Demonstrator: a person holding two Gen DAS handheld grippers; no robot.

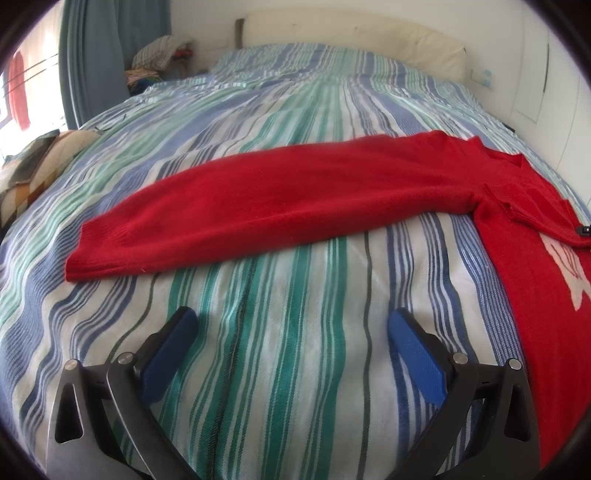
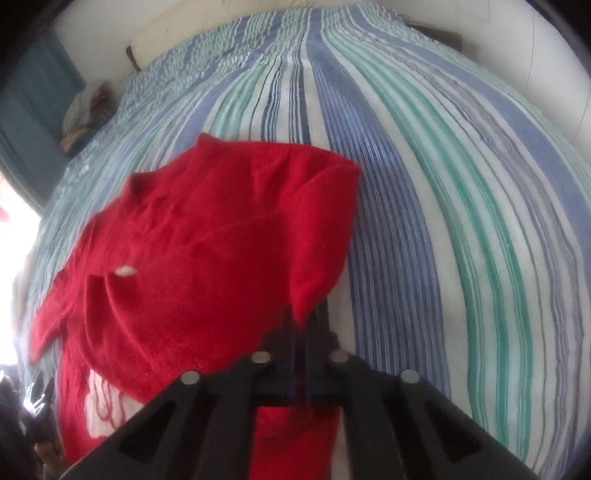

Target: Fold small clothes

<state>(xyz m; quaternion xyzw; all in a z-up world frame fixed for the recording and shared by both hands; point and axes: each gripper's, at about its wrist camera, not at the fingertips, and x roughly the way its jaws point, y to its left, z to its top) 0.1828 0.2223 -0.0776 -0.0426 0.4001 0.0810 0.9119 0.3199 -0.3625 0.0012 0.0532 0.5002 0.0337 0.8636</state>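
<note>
Covering bed: striped sheet (image 1: 280,362); blue curtain (image 1: 92,55) beside.

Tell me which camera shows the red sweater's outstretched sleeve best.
The left wrist view: the sleeve lies flat and sharp across the striped bedcover, cuff to shoulder. The right wrist view shows only blurred, bunched sweater fabric pinched in the shut right gripper; that sleeve isn't discernible.

A bedroom: striped bed (image 1: 280,122), curtain (image 1: 92,55), headboard (image 1: 351,35).
</note>
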